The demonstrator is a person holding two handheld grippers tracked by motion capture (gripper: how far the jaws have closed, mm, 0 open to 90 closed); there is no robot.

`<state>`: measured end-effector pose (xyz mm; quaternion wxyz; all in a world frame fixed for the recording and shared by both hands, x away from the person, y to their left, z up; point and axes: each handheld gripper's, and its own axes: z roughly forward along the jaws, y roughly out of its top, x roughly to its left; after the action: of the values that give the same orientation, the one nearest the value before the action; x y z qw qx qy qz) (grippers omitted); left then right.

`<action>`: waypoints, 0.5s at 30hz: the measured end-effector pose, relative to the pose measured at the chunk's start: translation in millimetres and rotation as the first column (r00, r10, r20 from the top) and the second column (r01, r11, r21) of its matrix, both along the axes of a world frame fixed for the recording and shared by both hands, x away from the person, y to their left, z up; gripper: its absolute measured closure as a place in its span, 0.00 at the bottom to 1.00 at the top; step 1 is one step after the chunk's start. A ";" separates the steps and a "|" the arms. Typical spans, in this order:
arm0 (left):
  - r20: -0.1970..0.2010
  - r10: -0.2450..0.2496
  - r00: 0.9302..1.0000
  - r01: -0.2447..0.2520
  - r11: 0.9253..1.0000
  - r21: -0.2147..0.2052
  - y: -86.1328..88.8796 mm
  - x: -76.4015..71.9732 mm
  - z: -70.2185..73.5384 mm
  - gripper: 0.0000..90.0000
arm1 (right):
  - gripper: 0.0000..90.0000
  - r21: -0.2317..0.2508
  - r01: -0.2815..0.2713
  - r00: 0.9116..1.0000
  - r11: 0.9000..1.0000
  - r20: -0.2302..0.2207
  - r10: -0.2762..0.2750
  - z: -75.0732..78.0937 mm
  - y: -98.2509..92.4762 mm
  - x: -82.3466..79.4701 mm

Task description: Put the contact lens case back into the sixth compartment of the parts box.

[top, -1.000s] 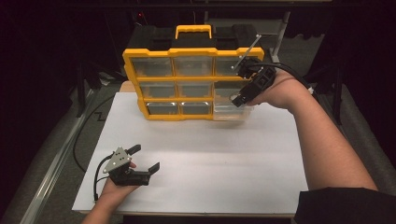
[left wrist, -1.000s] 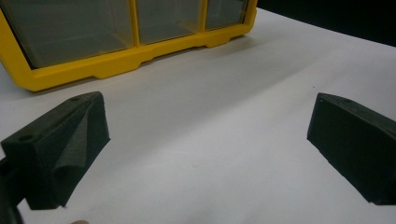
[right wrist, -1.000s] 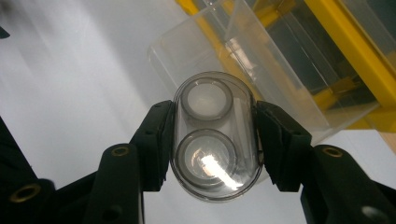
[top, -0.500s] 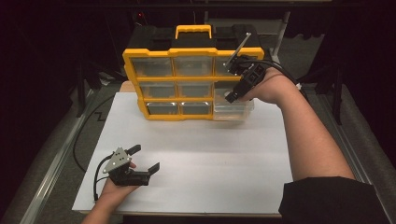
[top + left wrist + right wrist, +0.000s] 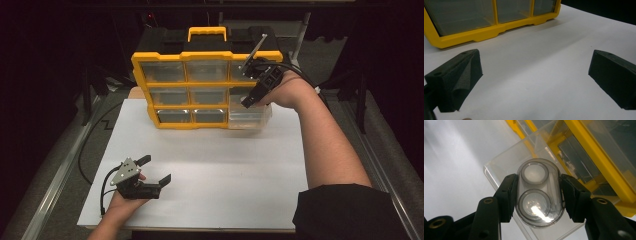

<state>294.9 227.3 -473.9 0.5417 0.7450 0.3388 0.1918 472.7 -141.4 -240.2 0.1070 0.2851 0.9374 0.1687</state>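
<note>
The right gripper squeezes a small clear plastic case by its two long sides, over the pulled-out clear drawer of the yellow organizer box; it looks light, hard and slippery, while the left gripper rests open on the white table.

A clear oval plastic case — two round discs stacked inside it, one above the other — sits clamped by its long sides, held above an open, clear drawer. That drawer is pulled out from the bottom right corner of the yellow organiser — onto the white surface.
</note>
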 end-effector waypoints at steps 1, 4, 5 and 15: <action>0.001 0.001 1.000 -0.001 1.000 0.001 0.1 0.1 0.0 0.00 | 0.56 -0.003 0.000 1.000 1.000 0.002 0.000 -0.5 0.1 0.2; -0.001 0.002 1.000 -0.002 1.000 0.002 0.3 0.3 -0.1 0.00 | 0.56 -0.007 0.003 1.000 1.000 0.003 -0.003 -1.7 0.4 1.1; -0.001 0.002 1.000 -0.002 1.000 0.001 0.2 0.2 -0.1 0.00 | 0.56 -0.009 0.002 1.000 1.000 0.005 -0.002 -2.7 0.4 1.6; -0.001 0.004 1.000 -0.004 1.000 0.001 1.1 0.3 0.0 0.00 | 0.56 -0.030 0.007 1.000 1.000 0.001 -0.007 -13.3 3.6 6.2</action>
<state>295.3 228.3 -473.9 0.5410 0.7446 0.3405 0.1924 478.9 -137.8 -253.5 0.1126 0.2867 0.9388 0.1543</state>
